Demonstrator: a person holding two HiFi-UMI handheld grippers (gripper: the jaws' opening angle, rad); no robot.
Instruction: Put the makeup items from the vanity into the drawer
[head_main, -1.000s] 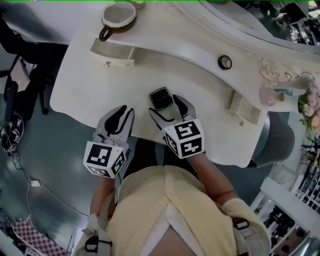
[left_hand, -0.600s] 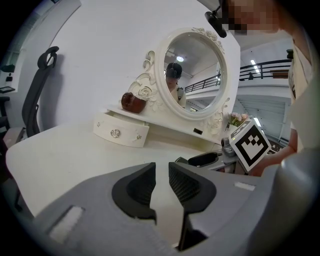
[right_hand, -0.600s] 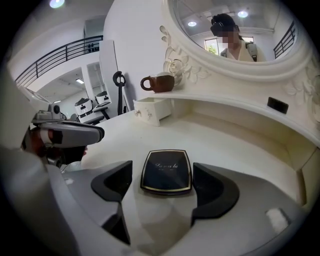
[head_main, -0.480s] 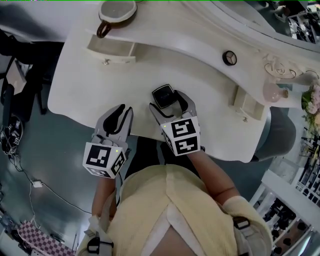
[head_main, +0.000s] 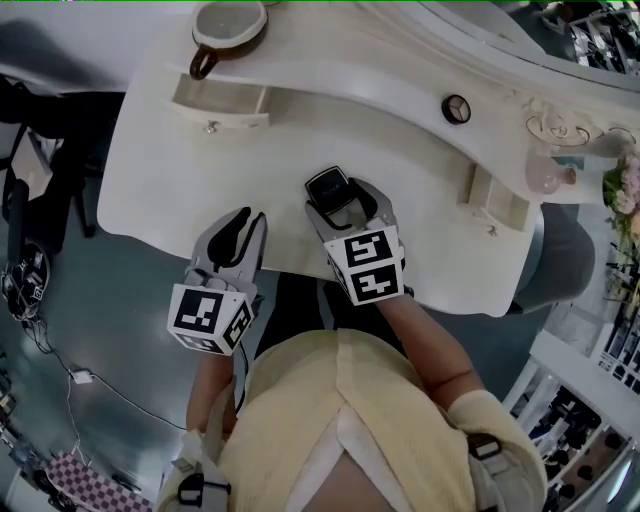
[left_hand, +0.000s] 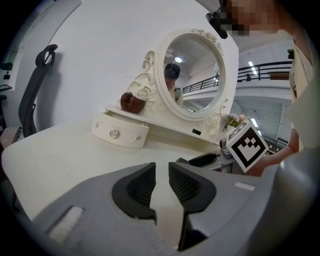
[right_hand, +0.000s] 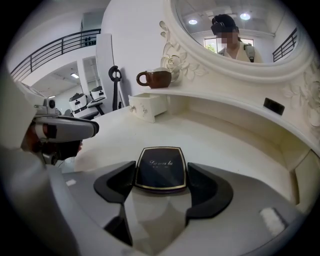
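Note:
A black rectangular compact lies flat on the white vanity top. My right gripper straddles it. Its jaws are closing, and both pads now meet the compact's long sides. To the left of it, my left gripper rests over the front edge, shut to a thin slit with nothing in it. A small drawer stands pulled out at the back left. Another drawer is open at the right. A round compact sits on the raised shelf.
A brown teapot stands on the shelf above the left drawer. An oval mirror rises behind. A pink bottle and flowers are at the far right. The floor lies beyond the vanity's front edge.
The right gripper's jaws have drawn in against the black compact, which has stayed on the table. The left gripper has hardly moved.

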